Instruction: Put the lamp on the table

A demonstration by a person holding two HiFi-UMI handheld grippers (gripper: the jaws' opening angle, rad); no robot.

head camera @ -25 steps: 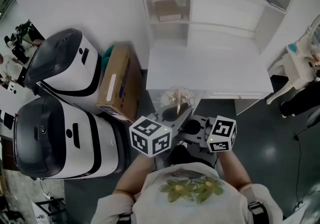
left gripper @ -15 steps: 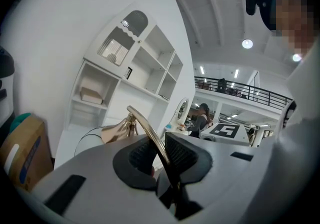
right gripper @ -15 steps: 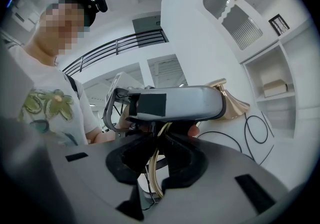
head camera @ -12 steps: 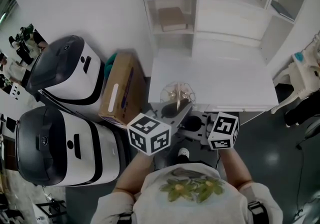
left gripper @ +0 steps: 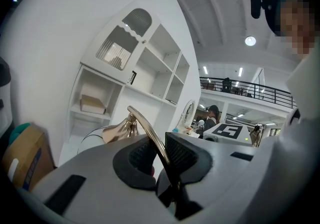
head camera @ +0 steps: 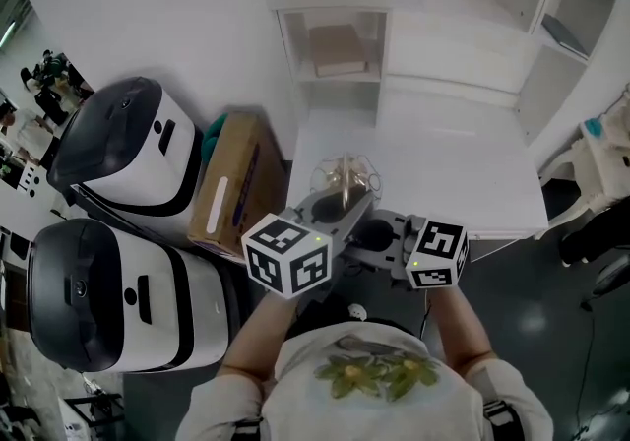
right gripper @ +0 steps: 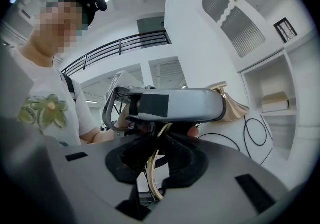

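Both your grippers have carried the lamp (head camera: pixel 345 189) forward, so its wire shade (head camera: pixel 346 173) now hangs over the near left corner of the white table (head camera: pixel 453 163) rather than short of it. Your left gripper (left gripper: pixel 161 154) is clamped narrow on the gold stem (left gripper: pixel 145 125). Your right gripper (right gripper: pixel 156 160) has that same stem between its pads; its jaws have just been opening a little, though they look to pinch it yet. You're mid-carry: next, reach further over the tabletop, level the lamp and lower it before letting go.

Gold lamp (head camera: pixel 346 181); white table (head camera: pixel 453 158); brown box (head camera: pixel 232 179)
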